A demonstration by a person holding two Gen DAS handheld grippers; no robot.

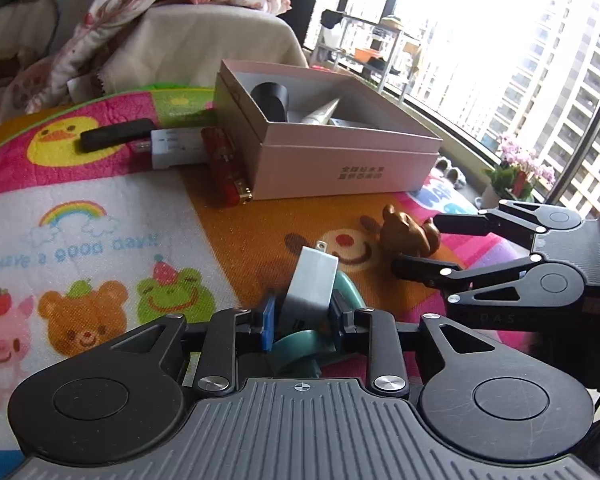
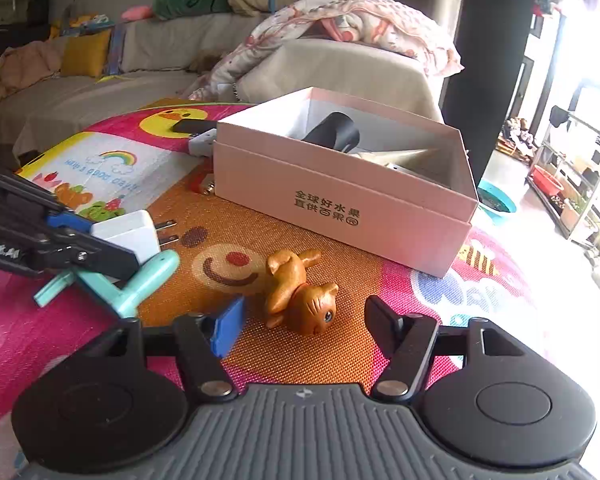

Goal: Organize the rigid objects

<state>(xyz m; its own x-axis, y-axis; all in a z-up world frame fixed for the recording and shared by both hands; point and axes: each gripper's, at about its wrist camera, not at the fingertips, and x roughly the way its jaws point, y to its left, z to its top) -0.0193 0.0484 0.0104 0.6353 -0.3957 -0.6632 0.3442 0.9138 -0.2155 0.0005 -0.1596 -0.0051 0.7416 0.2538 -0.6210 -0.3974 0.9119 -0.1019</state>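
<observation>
My left gripper (image 1: 302, 316) is shut on a white plug charger (image 1: 310, 282), prongs pointing away, just above a teal plastic piece (image 1: 300, 346). The charger (image 2: 130, 234) and the teal piece (image 2: 140, 282) also show in the right wrist view, with my left gripper (image 2: 96, 242) around the charger. My right gripper (image 2: 304, 320) is open, its fingers either side of a brown toy animal (image 2: 296, 290) lying on the mat. In the left wrist view the toy (image 1: 408, 232) lies between the fingers of my right gripper (image 1: 414, 244). An open pink box (image 1: 340, 148) holds a black cylinder (image 1: 270, 98) and a metal cone (image 1: 320, 114).
A red lighter (image 1: 224, 164), a white adapter (image 1: 176, 150) and a black flat device (image 1: 116, 134) lie left of the box on the colourful cartoon mat (image 1: 100, 208). A sofa with blankets (image 2: 180, 52) stands behind. The mat's edge drops off at the right (image 2: 512, 288).
</observation>
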